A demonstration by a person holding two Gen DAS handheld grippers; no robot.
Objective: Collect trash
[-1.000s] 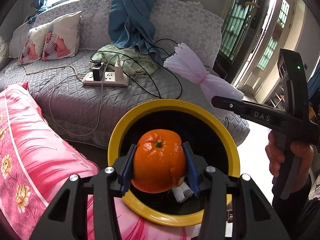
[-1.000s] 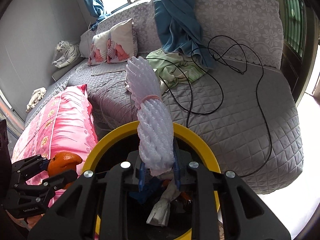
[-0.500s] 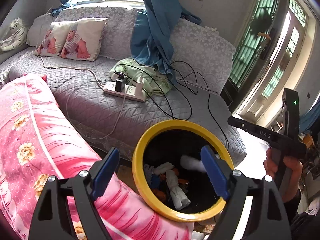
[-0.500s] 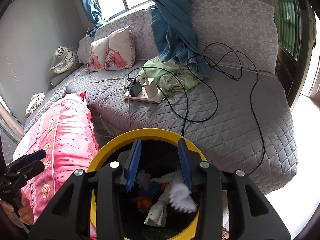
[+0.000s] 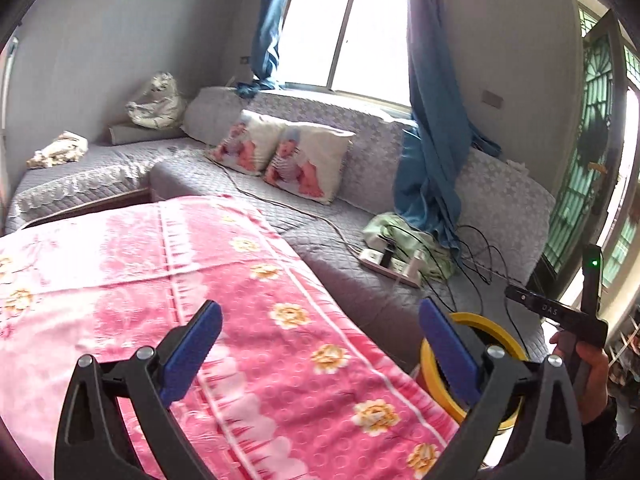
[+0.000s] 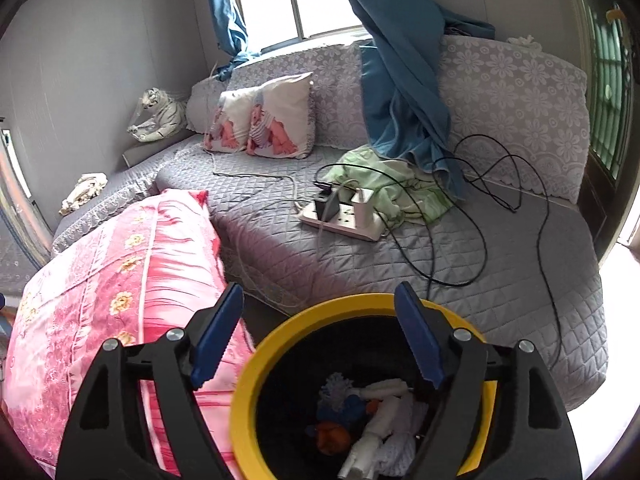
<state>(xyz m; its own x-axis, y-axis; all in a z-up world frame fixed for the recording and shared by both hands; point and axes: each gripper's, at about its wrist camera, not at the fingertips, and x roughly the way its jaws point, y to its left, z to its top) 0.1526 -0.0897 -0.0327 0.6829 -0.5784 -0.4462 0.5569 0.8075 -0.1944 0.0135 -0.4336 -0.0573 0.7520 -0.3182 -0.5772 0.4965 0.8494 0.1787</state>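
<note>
Right wrist view: right gripper (image 6: pixel 318 336) spread wide, nothing between the blue pads (image 6: pixel 216 336), jaws just opened, hovering over the yellow-rimmed bin (image 6: pixel 256 364). Inside the bin, trash (image 6: pixel 372 412) in a loose heap: white foam netting, a crumpled white tissue roll lying slantwise with its long axis running from lower left to upper right, something blue, and an orange piece low at the left. Bin mouth facing up toward the camera, standing on the floor between the pink floral quilt (image 6: pixel 120 280) and the grey quilted sofa (image 6: pixel 480 272).

Left wrist view: left gripper (image 5: pixel 318 344) likewise spread to its widest, jaws just opened, empty, aimed over the quilt toward the sofa corner; bin rim partly hidden behind the right-hand pad.

Judged from this: both loads delivered, both grippers free. On the sofa, only a power strip (image 6: pixel 344 216), black cables, a green cloth (image 6: pixel 392 188), cushions and a blue curtain, none of it plainly rubbish. Small pale bundle (image 5: pixel 58 152) on the far seat possibly a candidate, too blurred to tell. Task likely near its end or in search of further litter.
</note>
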